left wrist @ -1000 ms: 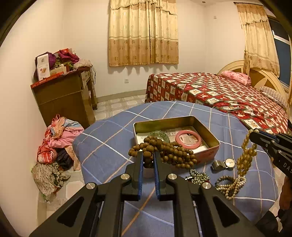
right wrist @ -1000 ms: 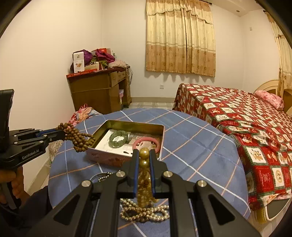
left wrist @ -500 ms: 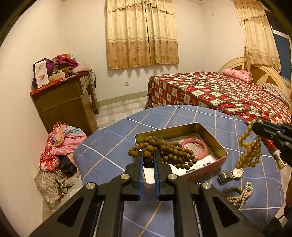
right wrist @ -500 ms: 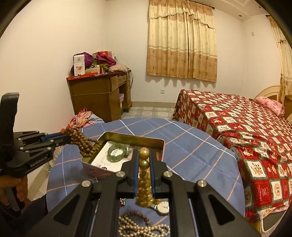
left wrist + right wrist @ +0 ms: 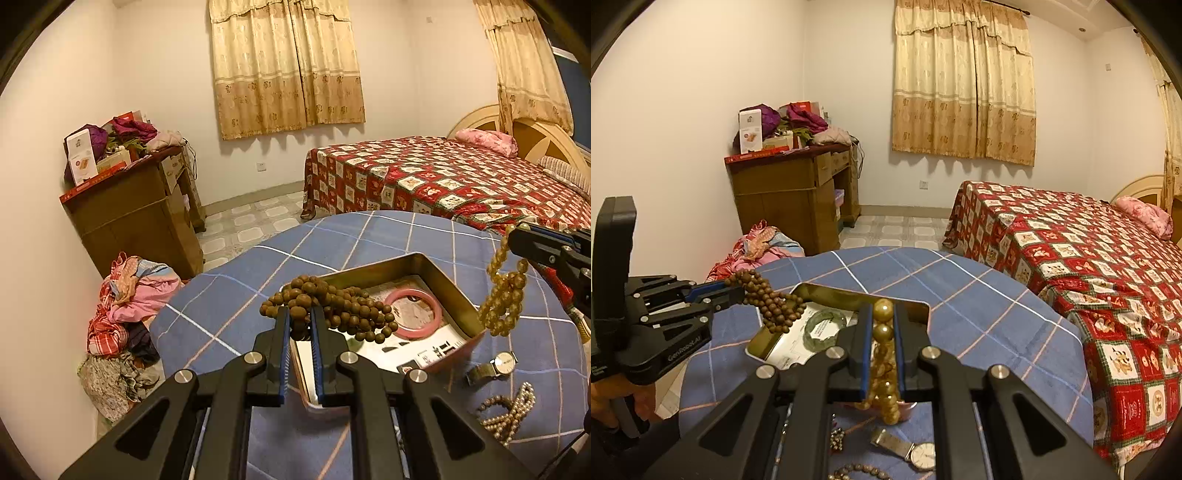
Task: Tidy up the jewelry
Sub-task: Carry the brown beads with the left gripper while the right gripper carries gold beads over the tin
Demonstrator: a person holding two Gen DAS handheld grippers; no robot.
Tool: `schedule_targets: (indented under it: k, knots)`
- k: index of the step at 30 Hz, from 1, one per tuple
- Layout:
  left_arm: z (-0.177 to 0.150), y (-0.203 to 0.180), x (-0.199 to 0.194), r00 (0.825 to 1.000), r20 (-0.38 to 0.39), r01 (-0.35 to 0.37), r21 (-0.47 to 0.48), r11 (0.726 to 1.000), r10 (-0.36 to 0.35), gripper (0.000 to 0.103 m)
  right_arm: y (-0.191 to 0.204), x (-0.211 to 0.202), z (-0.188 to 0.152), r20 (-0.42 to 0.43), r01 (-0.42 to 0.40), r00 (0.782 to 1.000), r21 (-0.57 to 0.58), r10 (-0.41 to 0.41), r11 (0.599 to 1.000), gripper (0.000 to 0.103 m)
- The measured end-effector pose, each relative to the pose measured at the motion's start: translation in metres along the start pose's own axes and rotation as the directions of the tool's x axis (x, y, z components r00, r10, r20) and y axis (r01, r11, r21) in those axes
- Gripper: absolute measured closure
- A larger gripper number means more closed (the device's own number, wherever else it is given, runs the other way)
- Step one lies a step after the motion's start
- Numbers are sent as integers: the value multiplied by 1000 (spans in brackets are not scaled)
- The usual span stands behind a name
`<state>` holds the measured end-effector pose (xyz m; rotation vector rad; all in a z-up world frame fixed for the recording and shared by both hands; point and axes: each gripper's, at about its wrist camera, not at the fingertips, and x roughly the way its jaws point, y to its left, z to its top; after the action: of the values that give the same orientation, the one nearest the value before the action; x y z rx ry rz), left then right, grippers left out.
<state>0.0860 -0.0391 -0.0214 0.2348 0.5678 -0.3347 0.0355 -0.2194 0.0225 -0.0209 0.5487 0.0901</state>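
Observation:
My left gripper (image 5: 300, 314) is shut on a dark brown bead string (image 5: 343, 310) and holds it over the near left corner of an open metal tin (image 5: 443, 275). The tin holds a pink bangle (image 5: 415, 314) and a green bangle (image 5: 825, 328). My right gripper (image 5: 882, 310) is shut on a golden amber bead string (image 5: 884, 369), which hangs in the air by the tin's right side (image 5: 504, 291). The left gripper and brown beads also show in the right wrist view (image 5: 768, 299).
On the blue checked tablecloth (image 5: 229, 310) lie a wristwatch (image 5: 495, 367), a pearl string (image 5: 513, 410) and a small beaded piece (image 5: 836, 439). A bed (image 5: 443, 177) stands at the right, a wooden desk (image 5: 140, 214) and a clothes pile (image 5: 125, 306) at the left.
Both grippers have risen and moved forward with their bead strings. The brown beads now hang over the tin's corner, and the amber string has lifted clear of the table.

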Motion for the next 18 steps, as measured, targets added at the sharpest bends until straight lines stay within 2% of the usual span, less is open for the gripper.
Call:
schedule_targets:
  k: [10, 18]
  knots:
    - [9, -1, 30, 999, -29, -24, 18, 1000, 24, 93, 4, 27, 8, -36, 1, 999, -24, -2, 1000, 90]
    - [4, -7, 61, 996, -78, -42, 58, 997, 46, 93, 8, 66, -2, -122, -2, 992, -56, -5, 998, 90]
